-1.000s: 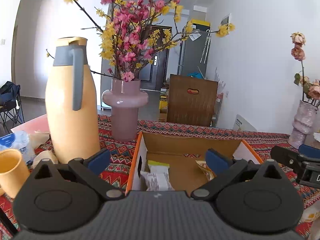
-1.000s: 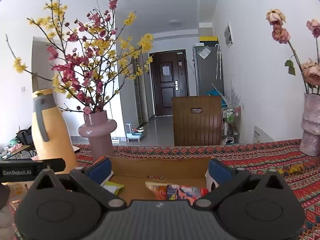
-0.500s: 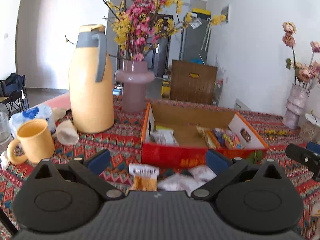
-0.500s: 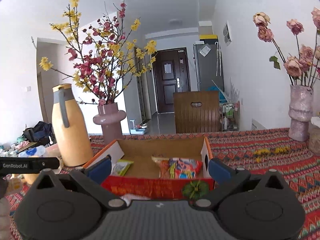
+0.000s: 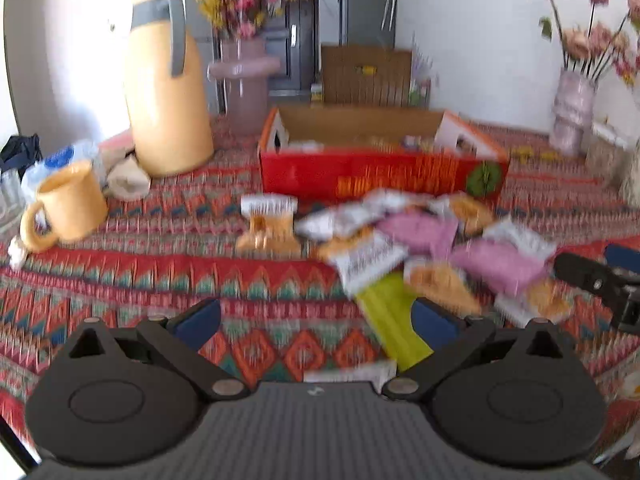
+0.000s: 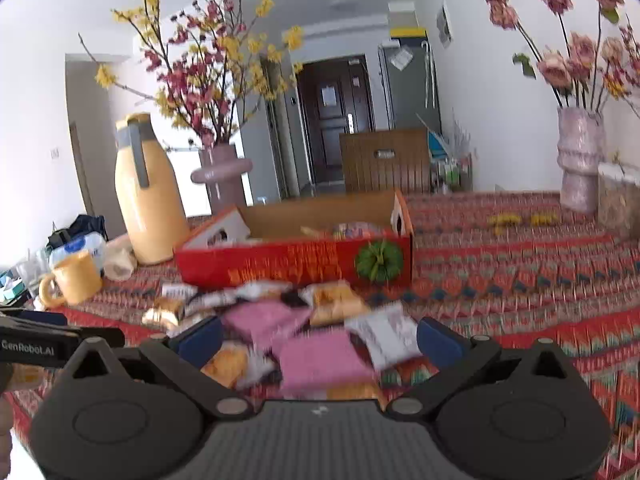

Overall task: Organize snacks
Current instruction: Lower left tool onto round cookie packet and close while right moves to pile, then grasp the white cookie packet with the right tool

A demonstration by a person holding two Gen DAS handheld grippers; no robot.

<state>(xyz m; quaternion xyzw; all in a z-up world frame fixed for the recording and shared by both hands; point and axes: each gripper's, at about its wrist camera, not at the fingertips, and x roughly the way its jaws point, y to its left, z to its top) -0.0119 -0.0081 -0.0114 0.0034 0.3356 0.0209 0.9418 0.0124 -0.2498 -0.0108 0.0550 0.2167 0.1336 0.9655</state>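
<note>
Left wrist view: left gripper (image 5: pixel 316 320) w/ blue-padded black fingers spread wide, nothing between them, hovering over the red patterned tablecloth (image 5: pixel 160 268). A yellow-green flat packet (image 5: pixel 390 320) lies just ahead, partly behind the right-side finger; can't tell if it touches. Loose pile of small snack packets (image 5: pixel 404 236), pink, orange and white, lies on the cloth in front of the red cardboard box w/ open top (image 5: pixel 380 176), nearest ones just beside its front wall. A few packets show inside the box too, blurred. One orange packet w/ white top (image 5: pixel 268 220) sits a bit apart, left of the pile. Tall pale-orange thermos jug w/ grey handle (image 5: pixel 166 88) stands upright left of the box, pale-orange mug (image 5: pixel 66 206) nearer the camera, pink vase of blossom branches (image 5: pixel 244 84) behind. Other tool's black tip pokes in at far right edge. Whole view motion-blurred.

Right wrist view: right gripper (image 6: pixel 318 340) also wide apart, empty, above the pile. Two pink flat packets (image 6: pixel 320 356) lie right between and under the fingers, white packet (image 6: pixel 384 336) beside them. Red box (image 6: pixel 296 260) just beyond, a colourful packet inside near its right end. Jug (image 6: pixel 146 192) and mug (image 6: pixel 76 278) off left. Pinkish textured vase w/ dried roses (image 6: pixel 578 164) far right, well apart from the box.
</note>
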